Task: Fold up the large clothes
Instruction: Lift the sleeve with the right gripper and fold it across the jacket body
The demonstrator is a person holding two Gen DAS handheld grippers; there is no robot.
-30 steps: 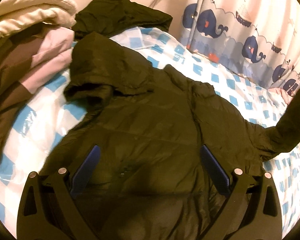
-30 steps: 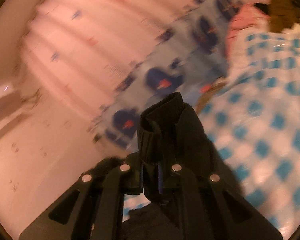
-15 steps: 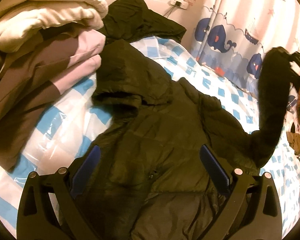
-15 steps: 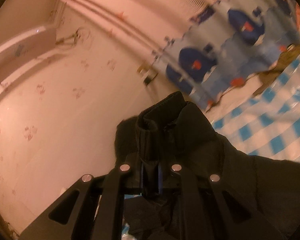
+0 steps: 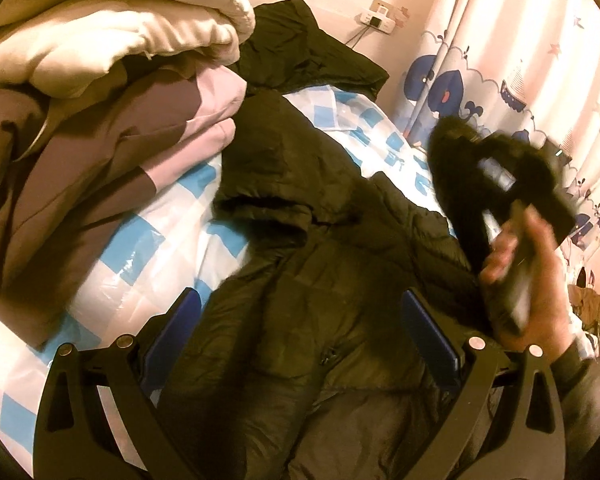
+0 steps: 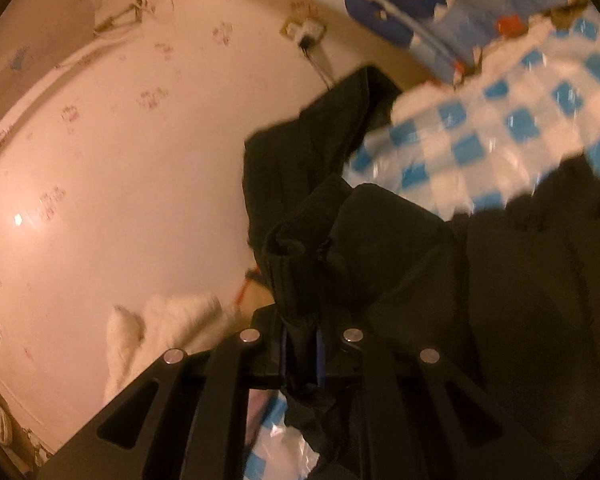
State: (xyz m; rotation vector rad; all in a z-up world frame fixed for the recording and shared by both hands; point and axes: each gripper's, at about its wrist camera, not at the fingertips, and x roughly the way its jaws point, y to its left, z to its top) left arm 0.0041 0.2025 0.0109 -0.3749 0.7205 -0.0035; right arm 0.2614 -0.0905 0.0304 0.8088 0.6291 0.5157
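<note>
A dark hooded puffer jacket (image 5: 320, 280) lies spread on the blue-and-white checked bed cover (image 5: 148, 240). My left gripper (image 5: 300, 332) is open and empty, hovering over the jacket's body. My right gripper (image 6: 302, 356) is shut on the jacket's sleeve cuff (image 6: 296, 248) and holds it raised over the jacket. In the left wrist view the right gripper (image 5: 460, 148) and the hand holding it appear at the right, with the sleeve hanging from them.
A pile of cream, pink and brown clothes (image 5: 92, 112) lies at the left. Another dark garment (image 5: 300, 52) sits by the wall under a socket (image 5: 378, 22). A whale-print curtain (image 5: 520, 80) hangs at the right.
My right gripper has carried the sleeve cuff leftward and inward over the jacket body. My left gripper has shifted slightly, bringing the clothes pile more into view.
</note>
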